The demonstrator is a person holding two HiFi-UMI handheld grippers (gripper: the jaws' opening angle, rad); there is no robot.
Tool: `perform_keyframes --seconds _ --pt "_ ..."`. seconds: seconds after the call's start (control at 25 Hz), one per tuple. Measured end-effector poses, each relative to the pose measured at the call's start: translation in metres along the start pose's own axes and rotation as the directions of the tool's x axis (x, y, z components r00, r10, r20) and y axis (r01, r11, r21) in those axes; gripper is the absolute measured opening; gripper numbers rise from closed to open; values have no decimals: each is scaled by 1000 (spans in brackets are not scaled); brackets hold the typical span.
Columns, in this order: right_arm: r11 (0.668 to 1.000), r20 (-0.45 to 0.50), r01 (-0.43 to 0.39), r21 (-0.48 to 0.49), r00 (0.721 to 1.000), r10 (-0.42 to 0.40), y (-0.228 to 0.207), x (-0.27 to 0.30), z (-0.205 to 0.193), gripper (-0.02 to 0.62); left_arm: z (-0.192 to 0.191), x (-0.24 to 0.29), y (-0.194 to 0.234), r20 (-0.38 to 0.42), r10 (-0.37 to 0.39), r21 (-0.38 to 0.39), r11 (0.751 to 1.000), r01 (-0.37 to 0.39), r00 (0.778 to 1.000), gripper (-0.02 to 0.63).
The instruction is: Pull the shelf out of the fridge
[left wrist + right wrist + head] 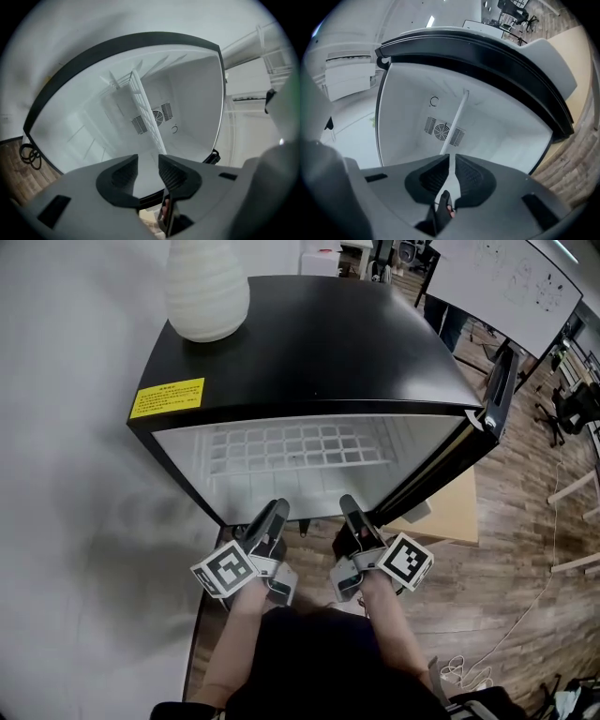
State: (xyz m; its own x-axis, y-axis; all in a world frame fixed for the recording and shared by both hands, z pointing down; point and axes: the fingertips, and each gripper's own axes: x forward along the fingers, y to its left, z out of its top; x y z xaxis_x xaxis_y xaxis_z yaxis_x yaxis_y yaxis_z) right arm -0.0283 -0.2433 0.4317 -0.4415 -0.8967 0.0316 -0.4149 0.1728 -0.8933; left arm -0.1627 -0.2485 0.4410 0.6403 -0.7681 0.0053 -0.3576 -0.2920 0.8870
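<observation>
Left tongs (148, 159) part-open, nothing btwn them; right tongs (452, 158) pinched nearly shut, empty as far as I can see. Both hover at the fridge (309, 343) mouth. White grid shelf (300, 448) sits mid-height inside, wall to wall. Prob light, stiff, slick-coated, so take the front bar, one tong per side, and pull level. Side walls are tight; door (497, 390) is swung wide right, mouth unobstructed.
</observation>
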Motion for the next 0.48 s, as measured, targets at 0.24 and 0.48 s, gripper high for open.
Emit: perform_keyframes --seconds 0.24,0.48 --pt "994 24 -98 57 995 97 16 17 14 140 7 10 -9 42 -69 -138 988 74 997 216" --pt "991 32 -101 89 995 99 17 37 29 201 25 25 -9 98 -60 -199 977 79 993 247"
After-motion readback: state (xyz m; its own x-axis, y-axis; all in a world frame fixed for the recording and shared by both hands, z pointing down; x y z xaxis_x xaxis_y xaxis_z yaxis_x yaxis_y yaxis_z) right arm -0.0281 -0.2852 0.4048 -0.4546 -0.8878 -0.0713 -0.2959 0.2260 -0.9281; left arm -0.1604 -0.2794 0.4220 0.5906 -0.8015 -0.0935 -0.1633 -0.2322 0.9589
